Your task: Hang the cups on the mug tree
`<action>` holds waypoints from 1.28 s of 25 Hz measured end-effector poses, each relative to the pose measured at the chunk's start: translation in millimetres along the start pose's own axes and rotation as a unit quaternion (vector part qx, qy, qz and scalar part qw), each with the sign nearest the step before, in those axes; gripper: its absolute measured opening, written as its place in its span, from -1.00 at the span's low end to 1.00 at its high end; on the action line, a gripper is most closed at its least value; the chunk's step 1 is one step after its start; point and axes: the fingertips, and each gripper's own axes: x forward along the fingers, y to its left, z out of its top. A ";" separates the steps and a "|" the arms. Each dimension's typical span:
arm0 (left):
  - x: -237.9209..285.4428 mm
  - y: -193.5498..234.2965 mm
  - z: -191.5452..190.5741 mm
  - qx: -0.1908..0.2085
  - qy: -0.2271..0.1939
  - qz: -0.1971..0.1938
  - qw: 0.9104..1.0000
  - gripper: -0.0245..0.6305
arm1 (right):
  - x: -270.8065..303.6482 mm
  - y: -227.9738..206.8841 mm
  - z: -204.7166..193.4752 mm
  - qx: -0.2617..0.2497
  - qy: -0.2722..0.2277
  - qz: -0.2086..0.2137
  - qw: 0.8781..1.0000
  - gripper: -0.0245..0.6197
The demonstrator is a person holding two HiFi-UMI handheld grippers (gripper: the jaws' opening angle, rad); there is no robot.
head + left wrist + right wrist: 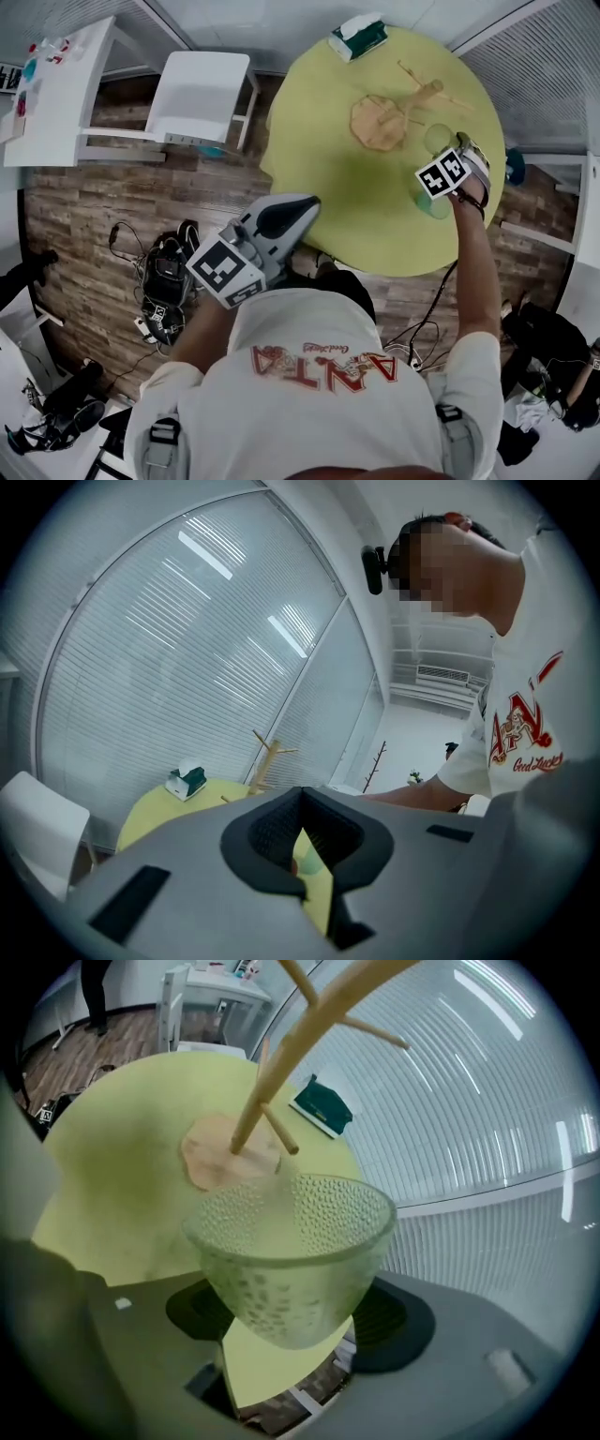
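Round yellow-green table (319, 187) on a wood-plank floor, white chair (199, 94) at its far-left side, blinds behind.

On the table: wooden mug tree (394, 111) on a flat disc base, and a green-and-white tissue box (357, 37) at the far edge, well apart from the tree.

Right gripper (298, 1314): jaws are closed against the lower body of a translucent green cup (291, 1241) with a dimpled wall. The cup is upright, mouth up, lifted clear of the table. No handle shows in either view. In the right gripper view the tree's trunk and two pegs rise just beyond the rim. Cup and pegs are near each other but not touching.

Left gripper (302, 838): held back near the person's body, off the table edge. Jaw tips meet and nothing is between them. Only a sliver of table shows through the gap behind the tips.

Head view also shows a darker green shape (433, 202) on the table just beside the right gripper. It may be a second cup; cannot tell.

Progress: every visible peg is bare, so no cup is hung yet. One cup is in hand and close to the tree. Remaining, as judged: turn it so a peg catches it, let go, then deal with any other cup.
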 end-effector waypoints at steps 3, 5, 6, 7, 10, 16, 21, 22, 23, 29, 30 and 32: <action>4.0 1.4 -3.6 -0.005 0.004 0.001 1.000 -0.90 | 17.9 -3.4 -1.0 -0.036 0.031 -0.014 0.999 0.14; 6.5 1.3 -5.9 -0.007 0.007 -0.001 1.000 -0.90 | 22.5 -4.6 6.0 -0.067 0.041 -0.025 0.997 0.14; 7.4 1.3 -6.9 -0.007 0.008 -0.001 1.000 -0.90 | 23.1 -3.8 11.1 -0.082 0.042 -0.030 0.995 0.14; 7.9 1.6 -7.7 -0.008 0.010 -0.002 1.000 -0.90 | 23.4 -2.2 16.5 -0.097 0.041 -0.035 0.994 0.14; 8.7 3.9 -9.4 -0.010 0.013 -0.001 1.000 -0.90 | 24.1 4.6 27.9 -0.136 0.042 -0.046 0.989 0.14; 7.7 8.5 -11.3 -0.016 0.015 0.001 1.000 -0.90 | 17.9 14.3 35.1 -0.165 0.036 -0.060 0.984 0.15; 9.3 8.3 -11.3 -0.018 0.016 -0.003 1.000 -0.90 | 6.6 17.8 39.9 -0.169 0.025 -0.067 0.983 0.15; 9.9 8.3 -10.9 -0.018 0.016 -0.004 1.000 -0.90 | 4.1 18.0 41.5 -0.169 0.022 -0.067 0.983 0.15; 10.3 8.3 -10.7 -0.018 0.016 -0.004 1.000 -0.90 | 1.6 18.5 43.2 -0.169 0.019 -0.068 0.983 0.15; 10.5 8.8 -12.3 -0.019 0.018 -0.006 1.000 -0.90 | -5.4 23.0 58.5 -0.184 0.004 -0.074 0.980 0.15; 10.5 8.7 -12.4 -0.020 0.018 -0.006 1.000 -0.90 | -4.8 23.7 60.9 -0.189 0.004 -0.075 0.979 0.15; 10.2 8.3 -12.2 -0.020 0.018 -0.006 1.000 -0.90 | -3.7 24.8 64.8 -0.196 0.003 -0.078 0.978 0.15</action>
